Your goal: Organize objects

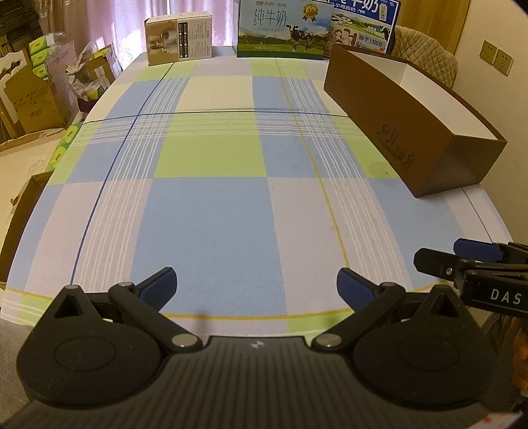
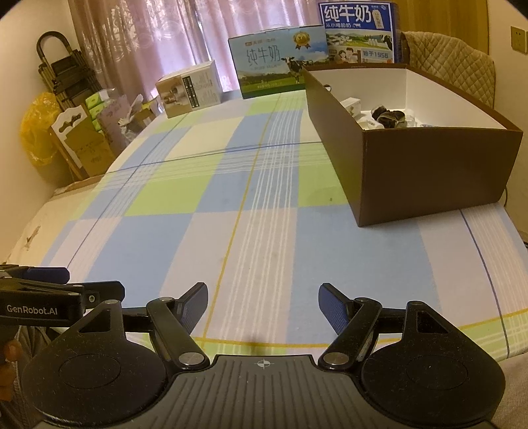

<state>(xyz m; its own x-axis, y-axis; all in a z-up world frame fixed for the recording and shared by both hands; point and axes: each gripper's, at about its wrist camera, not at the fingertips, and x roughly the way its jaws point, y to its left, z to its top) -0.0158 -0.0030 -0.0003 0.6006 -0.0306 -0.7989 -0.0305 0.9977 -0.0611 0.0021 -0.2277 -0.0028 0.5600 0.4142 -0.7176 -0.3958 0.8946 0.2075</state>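
Note:
A brown box (image 2: 429, 168) with a white inside stands at the right of the checked tablecloth (image 2: 250, 204); the same brown box (image 1: 396, 132) shows in the left wrist view. Inside it lie small white packets (image 2: 354, 107) and a dark bundled thing (image 2: 389, 117). My left gripper (image 1: 256, 288) hovers open over the cloth's near edge, nothing between its blue pads. My right gripper (image 2: 263, 308) is open too, with nothing between its jaws, and sits beside the left one. Each gripper shows in the other's view: the right gripper (image 1: 458, 255) at the right edge, the left gripper (image 2: 66, 283) at the left edge.
At the table's far end stand a beige carton (image 1: 180, 38), a milk carton with a cow picture (image 1: 283, 29) and a blue milk carton (image 2: 359, 31). A quilted chair back (image 2: 452, 66) rises behind the brown box. Cardboard boxes and bags (image 2: 82, 132) crowd the floor at the left.

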